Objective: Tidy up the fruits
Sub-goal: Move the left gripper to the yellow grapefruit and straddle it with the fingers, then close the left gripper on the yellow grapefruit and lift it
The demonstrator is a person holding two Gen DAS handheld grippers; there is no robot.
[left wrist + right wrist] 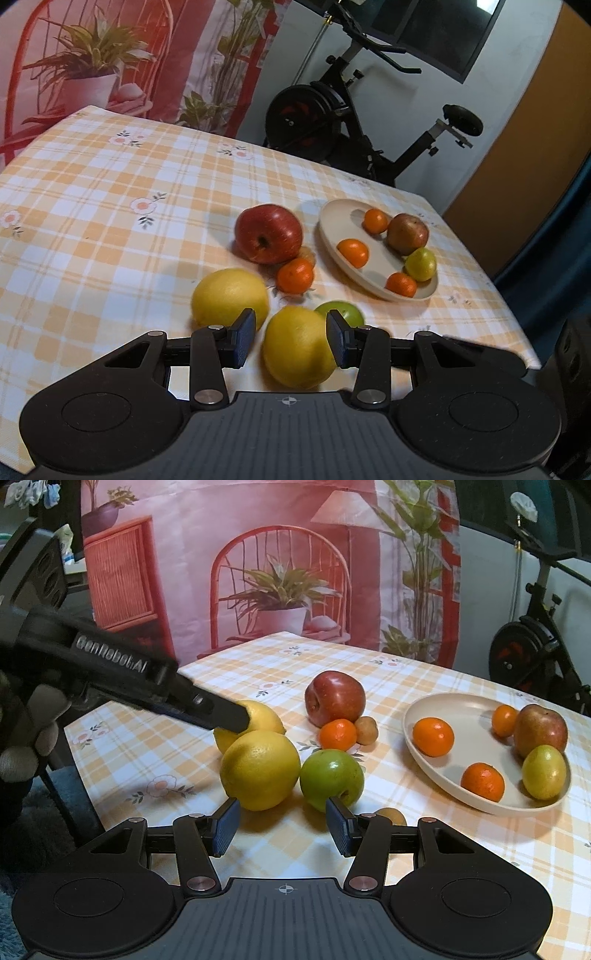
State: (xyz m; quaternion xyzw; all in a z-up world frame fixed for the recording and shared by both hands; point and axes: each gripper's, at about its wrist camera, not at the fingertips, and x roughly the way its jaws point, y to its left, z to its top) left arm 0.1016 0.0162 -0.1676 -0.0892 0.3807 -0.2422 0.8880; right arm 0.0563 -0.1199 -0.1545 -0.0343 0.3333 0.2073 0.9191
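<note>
My left gripper is open, its jaws on either side of a yellow lemon that rests on the checked tablecloth; the right pad looks close to the lemon's side. In the right wrist view the left gripper reaches in from the left above that lemon. A second lemon lies to the left, a green apple behind. My right gripper is open and empty, low in front of the lemon and green apple. A beige plate at right holds three tangerines, a reddish apple and a yellow-green fruit.
A red apple and a tangerine lie loose on the cloth, with a small brown fruit beside them and another small brown one by my right finger. An exercise bike stands beyond the table's far edge.
</note>
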